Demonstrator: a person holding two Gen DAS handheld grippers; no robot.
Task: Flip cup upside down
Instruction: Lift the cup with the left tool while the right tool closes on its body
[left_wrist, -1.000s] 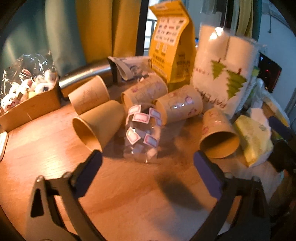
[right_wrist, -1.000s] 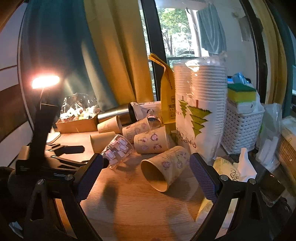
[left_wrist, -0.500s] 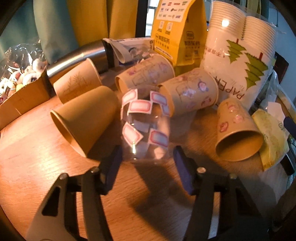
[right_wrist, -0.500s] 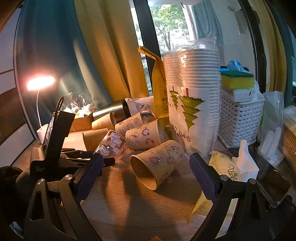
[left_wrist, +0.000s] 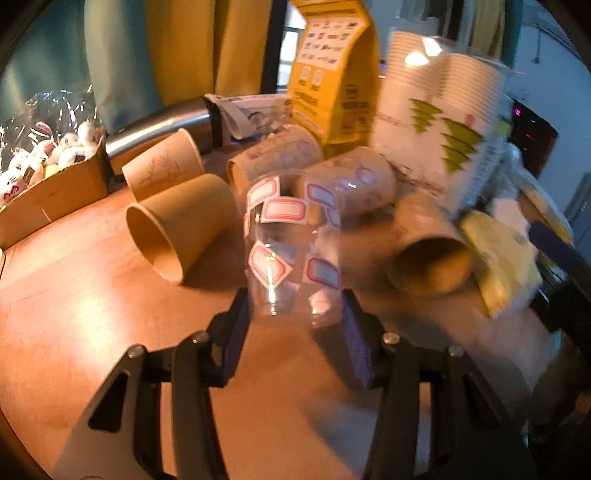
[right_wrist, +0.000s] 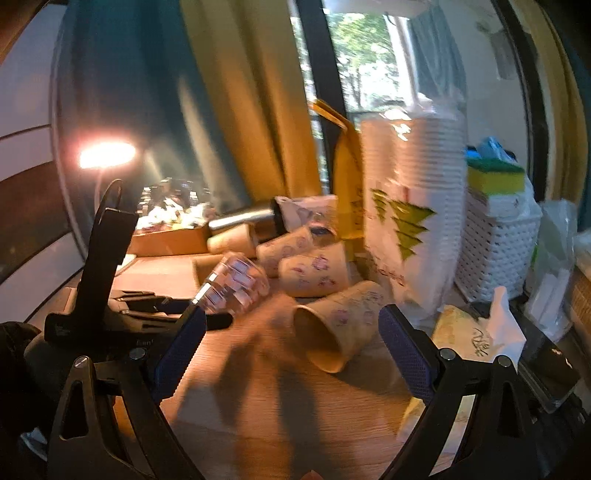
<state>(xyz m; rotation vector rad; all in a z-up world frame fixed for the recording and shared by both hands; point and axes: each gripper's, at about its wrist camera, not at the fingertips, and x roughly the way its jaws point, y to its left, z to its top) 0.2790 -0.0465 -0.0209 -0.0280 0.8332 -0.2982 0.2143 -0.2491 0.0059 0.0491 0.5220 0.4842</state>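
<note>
My wooden table (left_wrist: 92, 288) carries paper cups on their sides: plain brown cup (left_wrist: 181, 229) at ten o'clock, printed cup (left_wrist: 428, 251) at two.

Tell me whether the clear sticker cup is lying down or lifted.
Lifted and tilted: the clear cup hangs above the table, clamped in the left tongs.

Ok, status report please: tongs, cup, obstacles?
Left tongs shut on clear cup. Right tongs open, empty. Paper cups lying close around.
</note>
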